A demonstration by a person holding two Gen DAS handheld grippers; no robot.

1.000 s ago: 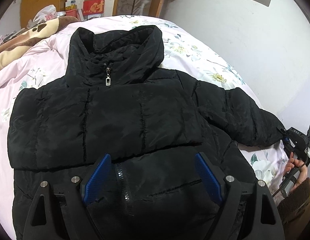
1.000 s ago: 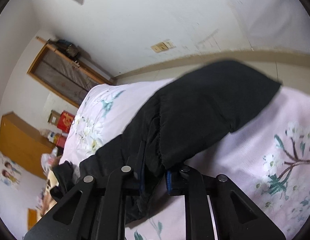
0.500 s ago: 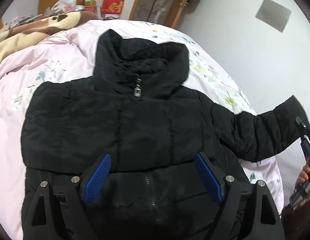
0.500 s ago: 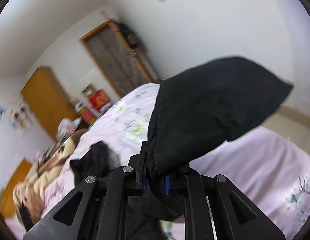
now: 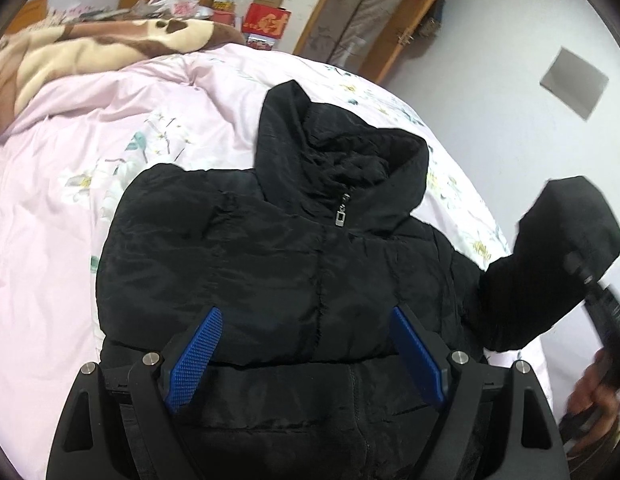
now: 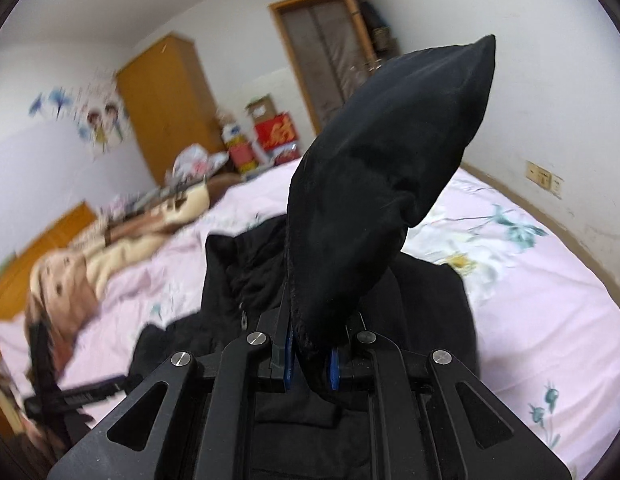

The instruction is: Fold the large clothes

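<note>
Holding entry, black padded jacket: my right gripper is clenched on the cuff of the right sleeve, which a second ago lay low by the bed's edge and now stands raised above my jaws, its padded end pointing up and away. My left gripper hangs released over the jacket's lower front, jaws wide, blue pads clear of the cloth; since the earlier frame its view has swung so the collar sits farther ahead and to the right of my jaws.

Location: jacket lies zipped, front up, on a bed with a pink floral cover; left sleeve already folded across the chest, zip pull straight ahead of the left jaws.

Room: brown and cream blanket far ahead-left; red box, orange wardrobe and a wooden door beyond the bed; white wall to the right.

Edges: the bed's right edge runs close beside the raised sleeve; open cover lies left of the jacket.
</note>
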